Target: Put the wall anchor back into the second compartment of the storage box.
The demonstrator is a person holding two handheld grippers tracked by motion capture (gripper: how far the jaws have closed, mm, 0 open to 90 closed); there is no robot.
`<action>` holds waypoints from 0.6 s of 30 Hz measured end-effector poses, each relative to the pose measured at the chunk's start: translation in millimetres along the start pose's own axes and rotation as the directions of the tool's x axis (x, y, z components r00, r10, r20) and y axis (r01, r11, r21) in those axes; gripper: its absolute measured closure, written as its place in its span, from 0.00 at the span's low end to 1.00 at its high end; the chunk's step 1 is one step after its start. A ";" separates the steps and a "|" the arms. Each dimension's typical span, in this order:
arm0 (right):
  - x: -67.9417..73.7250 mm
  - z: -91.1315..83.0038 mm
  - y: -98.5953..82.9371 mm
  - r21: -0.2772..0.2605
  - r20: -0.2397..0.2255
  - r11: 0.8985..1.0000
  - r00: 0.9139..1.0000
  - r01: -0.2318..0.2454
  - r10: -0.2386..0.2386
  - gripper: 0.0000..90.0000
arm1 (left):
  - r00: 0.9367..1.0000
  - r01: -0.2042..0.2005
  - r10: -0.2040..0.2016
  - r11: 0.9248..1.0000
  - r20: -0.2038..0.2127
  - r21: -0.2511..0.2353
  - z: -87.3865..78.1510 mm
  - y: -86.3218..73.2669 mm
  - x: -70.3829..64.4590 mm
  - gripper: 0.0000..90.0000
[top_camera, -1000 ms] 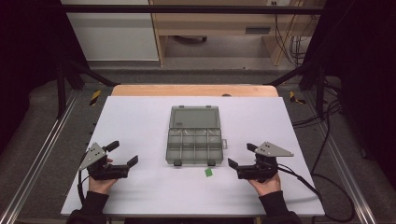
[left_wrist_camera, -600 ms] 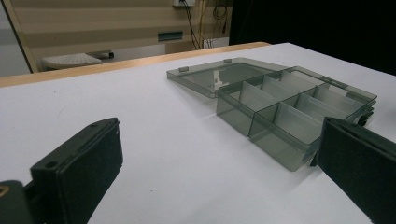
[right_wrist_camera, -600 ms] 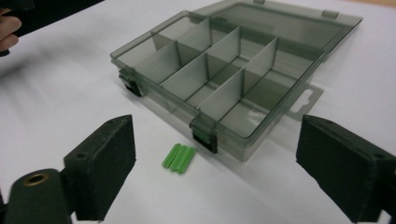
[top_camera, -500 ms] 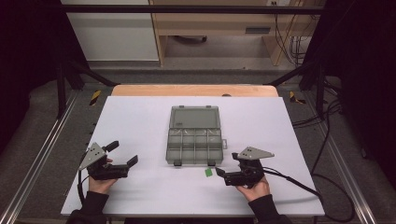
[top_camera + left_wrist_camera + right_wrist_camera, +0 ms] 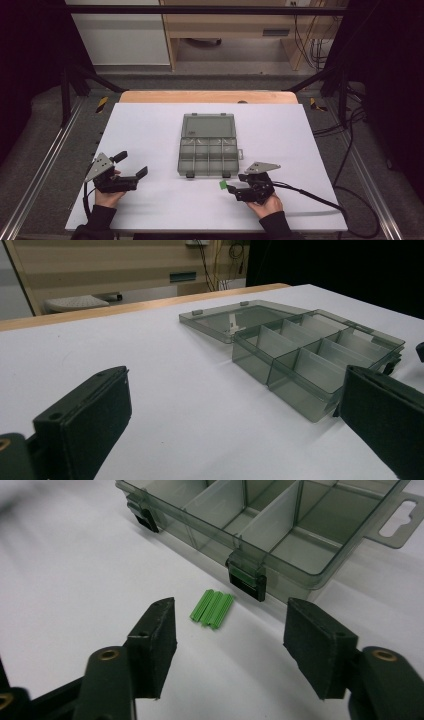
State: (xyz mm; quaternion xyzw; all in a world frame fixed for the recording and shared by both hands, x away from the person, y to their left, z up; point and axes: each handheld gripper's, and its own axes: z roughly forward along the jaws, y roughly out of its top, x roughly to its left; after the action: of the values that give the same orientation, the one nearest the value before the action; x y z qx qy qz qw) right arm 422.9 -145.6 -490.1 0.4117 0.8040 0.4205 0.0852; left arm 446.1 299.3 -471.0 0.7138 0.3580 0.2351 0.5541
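Green ribbed piece just ahead of the right hand-held gripper, jaws wide apart.

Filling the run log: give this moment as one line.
right gripper: open, nearing green piece | left gripper: open, idle | box: lid open

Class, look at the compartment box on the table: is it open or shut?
Open. The compartment box has its lid folded back flat on the table, and its dividers are exposed.
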 end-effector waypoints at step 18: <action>0.3 20.7 3.3 0.030 -0.018 0.999 1.000 -0.010 0.011 0.76 | 1.000 -0.002 0.002 1.000 0.000 0.010 1.1 -0.6 -0.4 0.00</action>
State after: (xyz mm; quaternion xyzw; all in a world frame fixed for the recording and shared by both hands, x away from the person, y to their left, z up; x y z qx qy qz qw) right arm 434.6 -131.8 -500.6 0.4133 0.8088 0.4125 0.0694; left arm 446.6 298.4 -471.9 0.7168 0.3585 0.2337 0.5504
